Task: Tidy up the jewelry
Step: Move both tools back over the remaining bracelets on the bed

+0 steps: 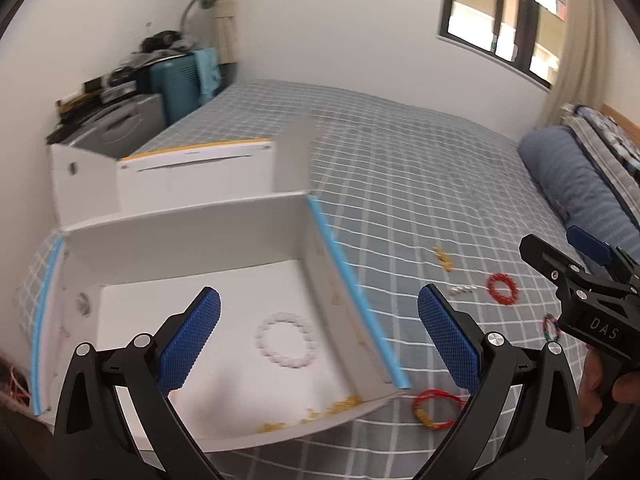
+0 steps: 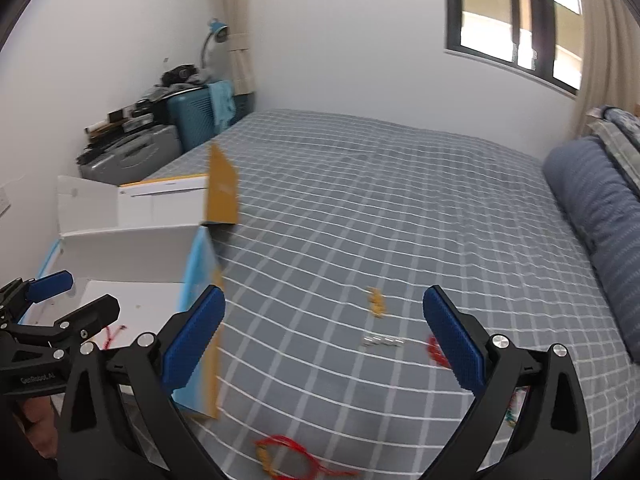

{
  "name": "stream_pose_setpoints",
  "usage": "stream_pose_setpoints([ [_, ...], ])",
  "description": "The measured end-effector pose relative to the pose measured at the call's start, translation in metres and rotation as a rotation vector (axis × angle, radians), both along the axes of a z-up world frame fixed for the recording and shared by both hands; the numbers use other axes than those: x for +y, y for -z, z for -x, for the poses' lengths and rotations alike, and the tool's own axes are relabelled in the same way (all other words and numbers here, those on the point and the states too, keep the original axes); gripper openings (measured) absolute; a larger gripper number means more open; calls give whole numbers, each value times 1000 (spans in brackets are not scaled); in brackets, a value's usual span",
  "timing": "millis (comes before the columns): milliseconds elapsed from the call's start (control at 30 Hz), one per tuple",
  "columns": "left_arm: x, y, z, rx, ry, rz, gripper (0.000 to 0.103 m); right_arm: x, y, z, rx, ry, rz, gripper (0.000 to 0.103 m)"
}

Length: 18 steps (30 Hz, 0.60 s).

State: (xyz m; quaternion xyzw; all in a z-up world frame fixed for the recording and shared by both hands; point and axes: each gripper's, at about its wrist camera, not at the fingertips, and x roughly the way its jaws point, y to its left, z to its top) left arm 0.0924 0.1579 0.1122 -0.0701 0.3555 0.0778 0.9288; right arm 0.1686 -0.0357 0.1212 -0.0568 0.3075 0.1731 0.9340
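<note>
**Both grippers wide open, nothing held, jewelry split between box and bed**

Your bed [image 1: 400, 152], grey checked sheet, fills both views. On its left side sits the open white box [image 1: 192, 236] with blue-edged flaps; a second white box with yellow trim [image 1: 192, 160] stands just behind it.

Your left gripper [image 1: 318, 332] hangs over the box's near right corner, jaws spread, empty. The white bead bracelet [image 1: 286, 340] lies on the box floor, between the two fingers in the left wrist view, touching neither. Gold bits [image 1: 344, 403] sit at the box's front edge.

Your right gripper [image 2: 324, 336] is over the sheet, right of the box, jaws also released, empty. Between its fingers, lying on the sheet: a small gold piece [image 2: 376, 302] and a row of silver pieces [image 2: 382, 341]. The red bead bracelet [image 1: 502, 288] is partly hidden behind its right finger. A red cord bracelet [image 1: 436, 408] lies on the sheet just beside the box's front corner. A multicolour bracelet [image 1: 551, 326] lies further right, partly hidden.
</note>
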Motion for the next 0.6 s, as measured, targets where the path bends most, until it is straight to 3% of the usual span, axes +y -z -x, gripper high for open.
stream_pose_setpoints([
  [600,-122,45,-28,59,252,0,97,-144,39,24,41,262,38,95],
])
